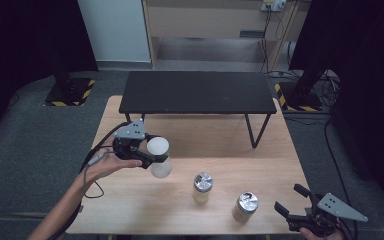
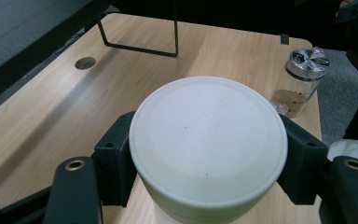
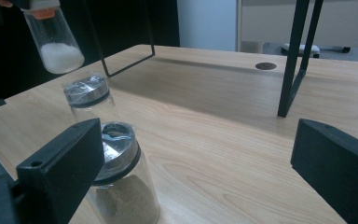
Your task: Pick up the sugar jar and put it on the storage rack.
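Observation:
My left gripper (image 1: 149,158) is shut on a clear jar with a white lid (image 1: 159,156) and holds it lifted above the left part of the wooden table (image 1: 260,165). In the left gripper view the white lid (image 2: 208,140) sits clamped between the two black jaws. White powder lies in the bottom of that jar (image 3: 58,46), seen high at the left of the right gripper view. Two silver-lidded jars stand on the table, one in the middle (image 1: 203,186) and one nearer the front (image 1: 245,206). My right gripper (image 1: 292,201) rests open at the front right corner, beside the nearer jar (image 3: 121,182).
A low black metal stand (image 1: 197,92) spans the back of the table, and its thin legs (image 3: 298,56) reach down to the wood. A round cable hole (image 2: 85,62) lies under it. The person's left forearm (image 1: 65,205) comes in from the bottom left.

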Demonstrator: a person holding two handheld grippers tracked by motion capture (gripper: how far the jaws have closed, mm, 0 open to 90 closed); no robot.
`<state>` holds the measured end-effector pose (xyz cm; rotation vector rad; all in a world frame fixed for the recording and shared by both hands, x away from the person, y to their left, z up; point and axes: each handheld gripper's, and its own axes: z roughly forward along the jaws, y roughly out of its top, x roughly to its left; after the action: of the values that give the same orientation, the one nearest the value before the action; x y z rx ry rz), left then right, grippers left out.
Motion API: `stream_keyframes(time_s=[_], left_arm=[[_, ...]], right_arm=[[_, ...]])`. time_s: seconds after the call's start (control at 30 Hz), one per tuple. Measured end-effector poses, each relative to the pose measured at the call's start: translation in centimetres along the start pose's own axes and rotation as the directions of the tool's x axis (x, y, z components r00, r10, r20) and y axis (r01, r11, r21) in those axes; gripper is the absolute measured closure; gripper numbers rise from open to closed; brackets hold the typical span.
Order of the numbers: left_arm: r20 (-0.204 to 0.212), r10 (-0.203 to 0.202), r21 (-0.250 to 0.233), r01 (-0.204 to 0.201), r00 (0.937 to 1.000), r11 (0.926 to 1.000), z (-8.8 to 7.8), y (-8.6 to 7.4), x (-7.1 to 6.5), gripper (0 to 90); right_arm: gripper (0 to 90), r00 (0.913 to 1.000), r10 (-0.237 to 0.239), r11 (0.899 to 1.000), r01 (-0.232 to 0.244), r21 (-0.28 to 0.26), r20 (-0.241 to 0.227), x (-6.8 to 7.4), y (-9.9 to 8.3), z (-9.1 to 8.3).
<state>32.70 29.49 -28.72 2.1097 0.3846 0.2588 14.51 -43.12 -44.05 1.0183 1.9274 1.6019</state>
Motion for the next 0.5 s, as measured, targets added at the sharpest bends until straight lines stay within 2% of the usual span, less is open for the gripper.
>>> stream_keyframes(time_s=[0.23,0.5], left_arm=[[-0.004,-0.008,-0.005,0.008,1.0000,1.0000,-1.3,0.7,0.5,31.8],[-0.027,-0.041,-0.030,0.040,0.9988,0.9988,-2.6,1.9,1.2,31.9]], right_arm=[[3.3,1.0000,0.005,1.000,-0.005,0.002,0.000,0.0,0.0,0.0],[3.3,1.0000,0.007,1.000,-0.007,0.004,0.000,-0.1,0.0,0.1]])
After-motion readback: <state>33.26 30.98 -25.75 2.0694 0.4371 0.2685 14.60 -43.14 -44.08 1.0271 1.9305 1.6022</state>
